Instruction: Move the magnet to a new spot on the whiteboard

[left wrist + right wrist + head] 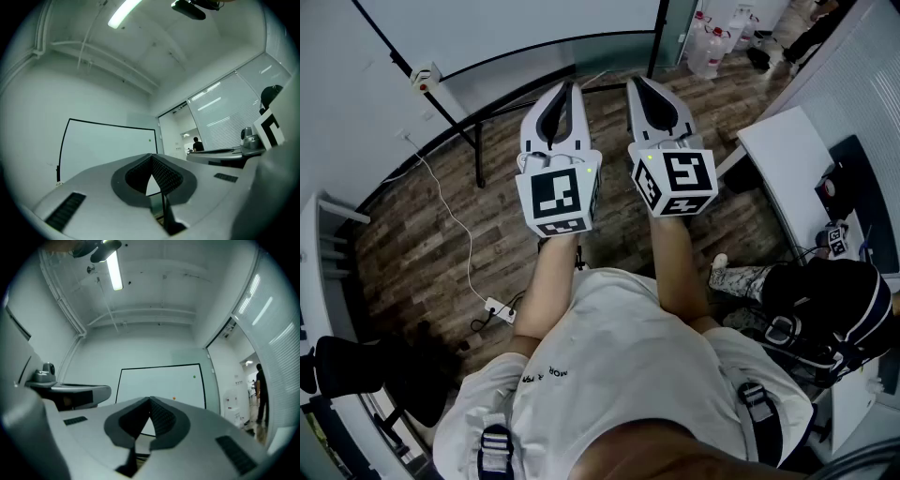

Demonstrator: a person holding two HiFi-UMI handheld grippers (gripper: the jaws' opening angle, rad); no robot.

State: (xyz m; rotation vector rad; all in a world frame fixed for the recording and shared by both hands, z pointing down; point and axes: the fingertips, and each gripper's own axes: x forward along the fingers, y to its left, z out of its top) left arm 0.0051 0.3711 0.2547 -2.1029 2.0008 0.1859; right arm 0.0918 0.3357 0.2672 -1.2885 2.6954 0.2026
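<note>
The left gripper [569, 87] and right gripper [636, 82] are held with jaws clenched and empty, faced toward the whiteboard [154, 380], where a green magnet [194, 377] and an orange magnet [174, 398] are seen.

Seen from the head view, the person holds the left gripper [569, 87] and the right gripper [636, 83] out in front, side by side and near each other, both pointing forward and away from the body. The bare left forearm [546, 291] and right forearm [675, 267] reach out nearly parallel behind them. Each gripper's own view shows its jaws closed tip to tip, with nothing between them. The left marker cube [558, 197] and right marker cube [675, 181] face up.
</note>
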